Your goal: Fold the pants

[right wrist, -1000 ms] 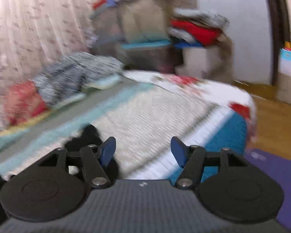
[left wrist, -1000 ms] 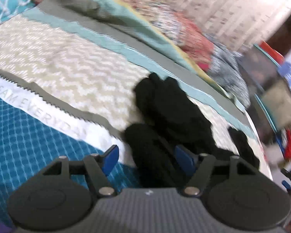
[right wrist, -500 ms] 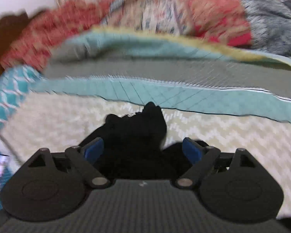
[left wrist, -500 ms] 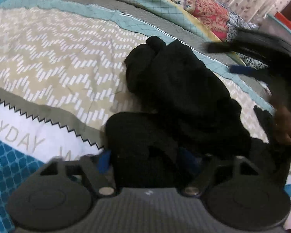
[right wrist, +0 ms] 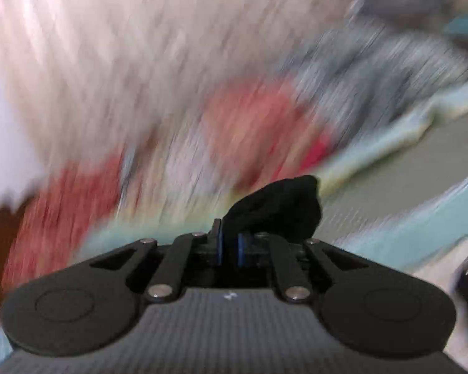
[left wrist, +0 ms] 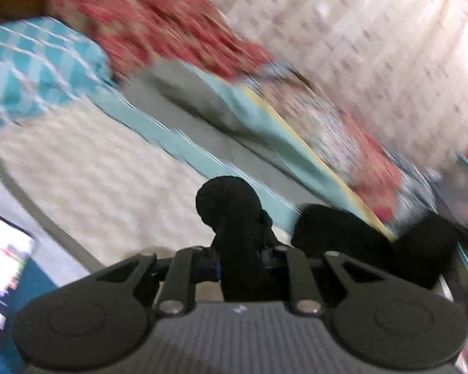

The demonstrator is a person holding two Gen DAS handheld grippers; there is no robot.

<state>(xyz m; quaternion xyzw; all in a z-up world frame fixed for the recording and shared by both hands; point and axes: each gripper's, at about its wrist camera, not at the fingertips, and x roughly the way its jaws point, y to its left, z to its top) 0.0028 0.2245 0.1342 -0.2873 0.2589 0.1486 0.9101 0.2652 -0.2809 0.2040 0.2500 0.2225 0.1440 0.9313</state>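
Note:
The black pants [left wrist: 234, 212] bunch up between the fingers of my left gripper [left wrist: 240, 265], which is shut on them and holds them above the bed. More of the black cloth [left wrist: 374, 243] hangs to the right. In the right wrist view my right gripper [right wrist: 229, 247] is shut on another bunch of the black pants [right wrist: 280, 208], and its blue pads [right wrist: 220, 249] stand close together. Both views are blurred by motion.
The bed has a patterned cover with a cream zigzag part [left wrist: 87, 187] and a teal stripe [left wrist: 184, 152]. Red floral bedding [left wrist: 159, 31] and a pale curtain [left wrist: 374, 46] lie beyond. A lit phone screen [left wrist: 3, 268] lies at the left edge.
Both grippers have closed on the black pants and lifted them off the bed. Both cameras have swung upward toward the bedding and the curtain.

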